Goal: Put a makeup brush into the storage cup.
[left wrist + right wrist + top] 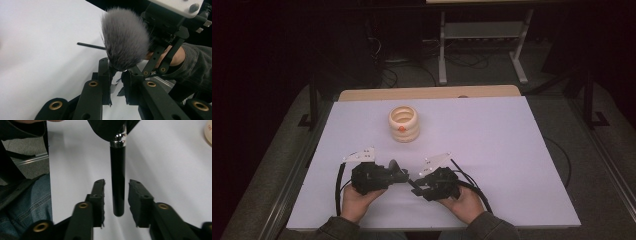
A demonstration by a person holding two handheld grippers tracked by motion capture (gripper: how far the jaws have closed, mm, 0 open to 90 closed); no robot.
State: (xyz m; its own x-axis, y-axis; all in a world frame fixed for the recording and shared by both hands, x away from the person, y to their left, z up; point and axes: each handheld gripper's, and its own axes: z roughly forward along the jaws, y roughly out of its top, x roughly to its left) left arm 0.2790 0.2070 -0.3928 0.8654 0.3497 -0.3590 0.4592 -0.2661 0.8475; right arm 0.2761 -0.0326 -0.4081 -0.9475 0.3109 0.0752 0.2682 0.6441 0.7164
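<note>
Left tongs (116, 82): closed on the metal collar of a makeup brush (125, 42), just below the grey bristles; brush held level above the counter (492, 150), bristles toward the left hand (354, 202), handle toward the right. Seen from the high view between the two hands, near the front edge (398, 170).

Right tongs (117, 195): narrowly parted, one black jaw on each side of the brush handle (117, 182), a sliver of daylight on both sides, no contact made. Handle end sitting well down between the jaws. Right hand (464, 202) steady behind its tool.

Step judged in hand: transfer of the brush from left to right, right side lined up but not yet gripping.

Next move, as judged: closing the right jaws squarely on the handle, confirming hold, only then opening the left. Risk noted: smooth round handle, liable to roll or slip if pinched off-centre; early release on the left likely to drop the brush on the counter.

Farther out: cream ribbed holder (404, 123) upright, well apart toward the back of the counter, open at the top, a probable destination for the brush.
</note>
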